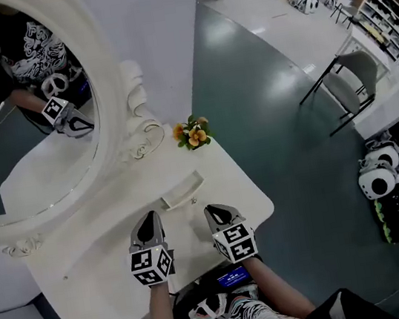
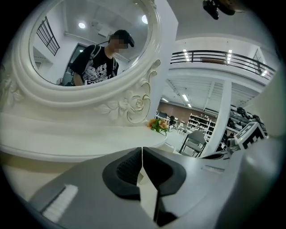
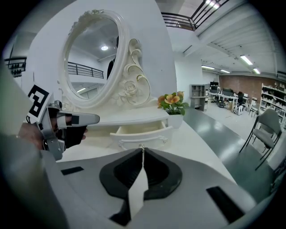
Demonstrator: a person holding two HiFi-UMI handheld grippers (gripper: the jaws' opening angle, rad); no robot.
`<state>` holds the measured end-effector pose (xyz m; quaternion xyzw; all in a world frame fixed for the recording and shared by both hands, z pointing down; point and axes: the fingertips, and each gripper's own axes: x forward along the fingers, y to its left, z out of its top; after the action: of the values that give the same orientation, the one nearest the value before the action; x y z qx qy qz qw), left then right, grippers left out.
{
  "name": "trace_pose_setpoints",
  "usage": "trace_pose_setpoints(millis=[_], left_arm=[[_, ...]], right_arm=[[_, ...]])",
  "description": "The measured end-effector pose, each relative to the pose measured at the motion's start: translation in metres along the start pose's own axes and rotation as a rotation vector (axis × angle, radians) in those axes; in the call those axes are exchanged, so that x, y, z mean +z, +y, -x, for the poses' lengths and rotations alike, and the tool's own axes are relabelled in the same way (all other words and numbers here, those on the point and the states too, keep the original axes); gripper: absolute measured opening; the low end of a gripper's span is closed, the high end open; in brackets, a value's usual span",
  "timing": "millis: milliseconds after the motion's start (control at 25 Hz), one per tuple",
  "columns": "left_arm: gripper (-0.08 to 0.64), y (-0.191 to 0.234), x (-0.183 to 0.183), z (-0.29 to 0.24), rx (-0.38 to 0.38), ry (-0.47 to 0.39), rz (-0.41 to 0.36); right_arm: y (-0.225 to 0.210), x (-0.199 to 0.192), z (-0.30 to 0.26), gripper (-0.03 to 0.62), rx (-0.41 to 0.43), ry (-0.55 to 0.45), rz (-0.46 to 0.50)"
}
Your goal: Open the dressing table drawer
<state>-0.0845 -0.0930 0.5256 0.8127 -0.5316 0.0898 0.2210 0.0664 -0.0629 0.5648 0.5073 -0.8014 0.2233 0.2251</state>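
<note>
The left tool (image 1: pixel 149 218) and the right tool (image 1: pixel 214 210) were held side by side, near each other but apart. Both pointed forward and tilted downward. The left tool's jaws stood together with nothing between them. The right tool's jaws met at the tips, likewise empty. The left forearm (image 1: pixel 158 313) and the right forearm (image 1: pixel 282 290) reached out from the body, roughly parallel.

White dressing table (image 1: pixel 99 283) with potted flowers (image 1: pixel 193 133)

Lab hall: shelving (image 3: pixel 272 96), desks (image 3: pixel 222 95), mezzanine (image 2: pixel 223 58)
</note>
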Motion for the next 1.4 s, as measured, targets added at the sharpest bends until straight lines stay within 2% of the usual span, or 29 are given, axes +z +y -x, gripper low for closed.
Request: trace_pose_setpoints(millis=[40,320,480,840,1400], left_arm=[[0.008,-0.003,0.002,0.002,-0.004,-0.002,-0.007],[0.002,-0.021,0.019,0.022,-0.056,-0.044,-0.043],[0.002,-0.031,0.032,0.031,-0.074,-0.072,-0.068],[0.002,-0.031,0.035,0.036,-0.073,-0.088,-0.08],[0.002,-0.026,0.031,0.037,-0.061,-0.084,-0.072]], right_arm=[[0.002,0.005,0.005,0.003,0.009,-0.022,-0.005],[0.013,0.036,0.035,0.002,0.01,-0.142,-0.029],[0.011,0.043,0.048,0.002,-0.033,-0.177,-0.003],[0.007,0.044,0.057,0.002,-0.07,-0.192,0.006],[0.011,0.041,0.055,0.002,-0.064,-0.17,0.025]])
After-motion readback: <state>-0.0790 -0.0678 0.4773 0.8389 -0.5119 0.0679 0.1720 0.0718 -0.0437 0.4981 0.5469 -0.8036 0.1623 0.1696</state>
